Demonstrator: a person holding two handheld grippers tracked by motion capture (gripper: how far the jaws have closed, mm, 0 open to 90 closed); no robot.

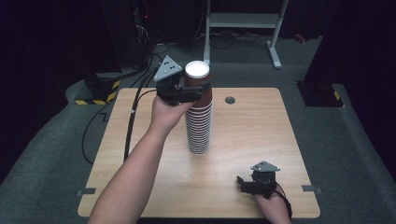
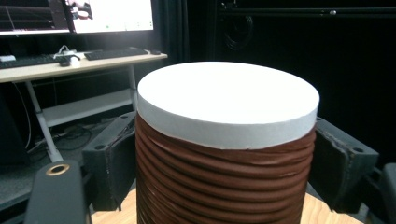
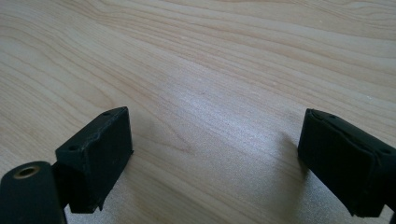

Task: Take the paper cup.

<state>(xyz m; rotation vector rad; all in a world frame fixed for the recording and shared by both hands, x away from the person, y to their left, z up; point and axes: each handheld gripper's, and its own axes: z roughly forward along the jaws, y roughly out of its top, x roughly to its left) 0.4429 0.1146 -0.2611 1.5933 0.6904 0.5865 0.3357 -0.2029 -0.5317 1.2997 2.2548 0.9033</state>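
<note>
The left tool (image 1: 187, 93) is clamping the top of the cup stack (image 1: 199, 122) standing mid-table (image 1: 261, 140); lifting straight up, gently, should be freeing few cups without toppling; the right tool (image 1: 247, 183) is resting apart, empty.

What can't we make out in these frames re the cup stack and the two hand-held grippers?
- Cup count: in the high view the rims of the cup stack are too small to count; the left gripper view cuts the stack off at the bottom edge.
- Contact of the left hand-held gripper: its jaws flank the stack's top, but the cups hide the pad faces.
- Stack's far side: hidden in every view.
- Right hand-held gripper: open over bare table.
</note>
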